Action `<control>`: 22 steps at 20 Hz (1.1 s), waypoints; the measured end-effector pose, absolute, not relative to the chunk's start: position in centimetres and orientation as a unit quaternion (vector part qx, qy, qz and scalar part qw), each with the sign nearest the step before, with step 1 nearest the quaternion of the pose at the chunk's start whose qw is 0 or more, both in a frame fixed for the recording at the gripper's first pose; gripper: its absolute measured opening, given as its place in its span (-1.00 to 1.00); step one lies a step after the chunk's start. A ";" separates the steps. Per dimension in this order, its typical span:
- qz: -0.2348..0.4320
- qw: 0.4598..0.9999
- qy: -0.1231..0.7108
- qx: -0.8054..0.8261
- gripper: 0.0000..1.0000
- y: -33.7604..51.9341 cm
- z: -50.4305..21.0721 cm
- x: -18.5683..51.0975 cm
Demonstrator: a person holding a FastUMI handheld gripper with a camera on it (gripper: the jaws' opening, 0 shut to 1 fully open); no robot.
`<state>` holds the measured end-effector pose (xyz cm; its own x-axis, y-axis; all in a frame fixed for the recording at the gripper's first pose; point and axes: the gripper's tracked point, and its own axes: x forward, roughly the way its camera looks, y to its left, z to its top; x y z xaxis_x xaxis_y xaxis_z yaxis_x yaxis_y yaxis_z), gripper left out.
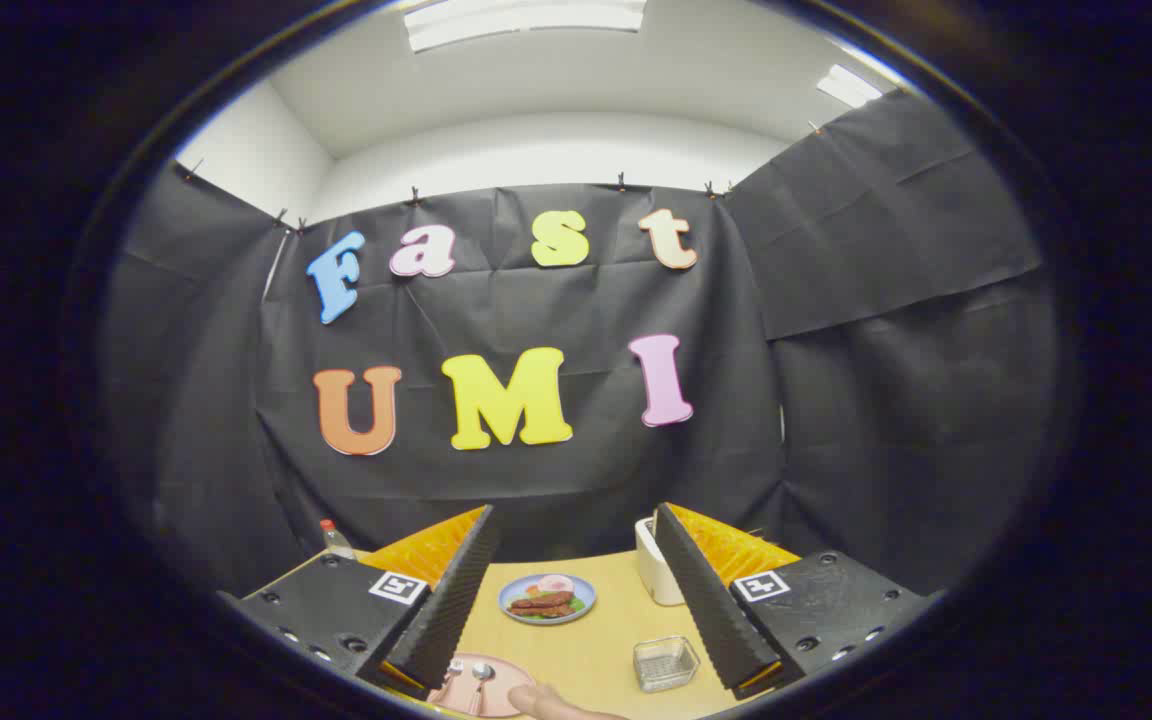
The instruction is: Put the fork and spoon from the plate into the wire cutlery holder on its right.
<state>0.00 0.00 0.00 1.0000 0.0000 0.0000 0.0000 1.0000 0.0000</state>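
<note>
My gripper [576, 600] is held high above the wooden table [596, 650], open, with nothing between its fingers. Below, between the fingers, a pink plate [506, 692] lies near the table's front, partly hidden by the left finger. On it I see a spoon [479, 680] and, just left of it, what looks like the fork [451, 677], mostly hidden. The wire cutlery holder [666, 663] stands to the plate's right, close to the right finger, and looks empty. A person's hand [561, 706] rests on the table beside the plate.
A blue plate of food [547, 597] sits further back in the middle of the table. A white container [658, 575] stands at the back right, partly behind the right finger. A small bottle with a red cap [335, 537] stands at the back left.
</note>
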 end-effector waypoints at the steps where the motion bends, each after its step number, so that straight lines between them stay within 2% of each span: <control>1: -0.003 1.000 0.004 -0.005 0.91 1.1 0.1 -0.5; 9: -0.011 0.999 0.015 -0.045 0.91 3.2 2.9 -1.5; 22: 0.043 0.995 0.057 -0.069 0.91 6.2 1.1 0.4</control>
<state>0.37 6.16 1.07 0.9898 0.0780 -0.1191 -0.0938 0.9867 -0.1325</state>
